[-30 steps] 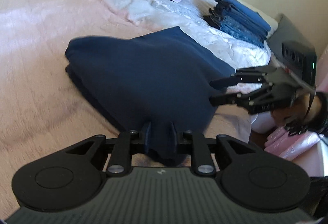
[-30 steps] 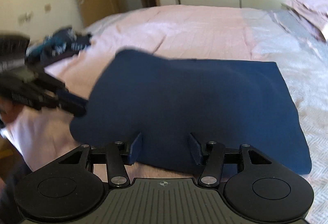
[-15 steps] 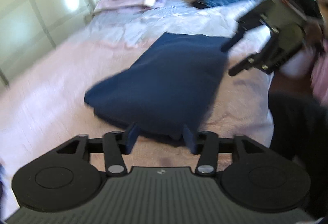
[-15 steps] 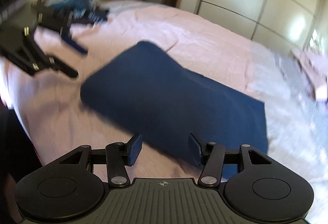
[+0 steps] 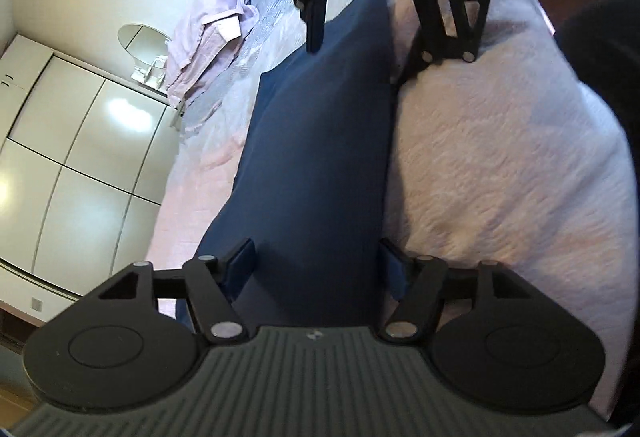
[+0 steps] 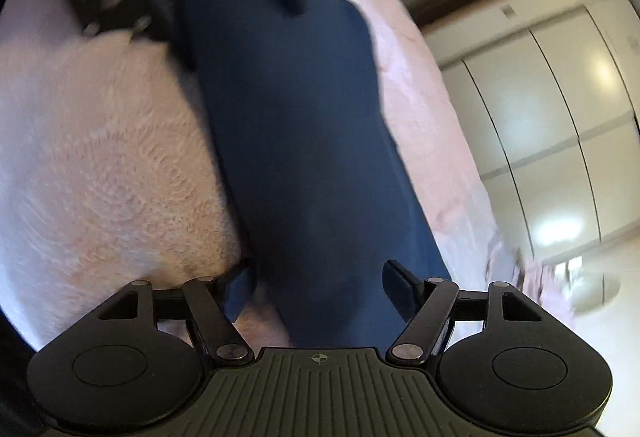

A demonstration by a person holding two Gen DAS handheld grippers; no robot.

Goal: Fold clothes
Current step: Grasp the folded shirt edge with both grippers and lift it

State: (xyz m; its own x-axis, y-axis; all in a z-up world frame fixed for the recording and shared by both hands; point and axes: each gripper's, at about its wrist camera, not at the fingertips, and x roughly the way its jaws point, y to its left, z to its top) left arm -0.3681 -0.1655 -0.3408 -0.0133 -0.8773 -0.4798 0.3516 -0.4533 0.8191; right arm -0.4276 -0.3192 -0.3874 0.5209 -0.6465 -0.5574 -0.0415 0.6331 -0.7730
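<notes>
Across both wrist views spreads the bed, covered in a pale pink fuzzy blanket, with a white wardrobe standing beyond its far side. Lengthwise on the blanket lies the folded navy garment, a long flat rectangle set near the bed's edge, running from one pair of tongs to the other. At the bed's head end sits a pile of lilac clothes, well apart from the garment, with a small oval mirror behind it by the wall. The left tongs are spread wide at one short end of the garment, a finger on either side of the cloth, gripping nothing. The right tongs are likewise wide at the opposite short end; there the cloth passes between the fingers and over to the right-hand one, again without a grip. In the left view the right tongs show at the top, spread, one finger over the navy cloth and the other down on the blanket at the garment's edge. In the right view the left tongs appear blurred at the far end.
</notes>
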